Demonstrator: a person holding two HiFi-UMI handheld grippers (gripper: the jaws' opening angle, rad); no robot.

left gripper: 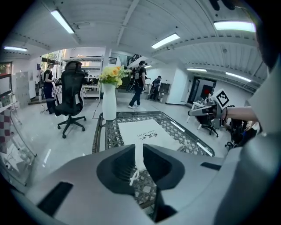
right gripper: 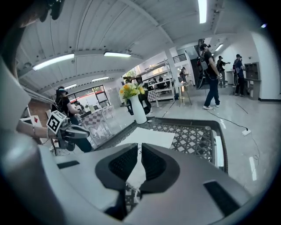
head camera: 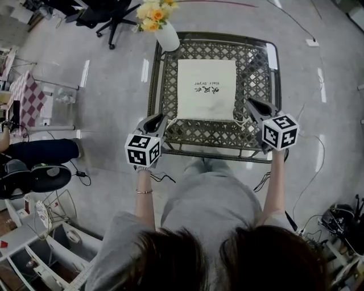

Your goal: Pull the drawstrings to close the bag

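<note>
A flat white drawstring bag (head camera: 206,90) with dark print lies on the lattice table (head camera: 156,68). My left gripper (head camera: 162,120) hovers at the bag's near-left corner, where a white drawstring (head camera: 170,123) comes out. In the left gripper view, the jaws (left gripper: 138,151) stand a little apart with the loose string end (left gripper: 133,176) hanging between them. My right gripper (head camera: 250,105) sits at the near-right corner, and the other drawstring (head camera: 244,121) runs to it. In the right gripper view, its jaws (right gripper: 140,151) are shut on the string, and a bit of it (right gripper: 130,190) shows below them.
A white vase of yellow flowers (head camera: 166,35) stands at the table's far left corner. The person stands against the near table edge (head camera: 216,153). A black office chair (head camera: 108,17) and cables (head camera: 310,142) are on the floor around. People stand far back in the room (left gripper: 139,83).
</note>
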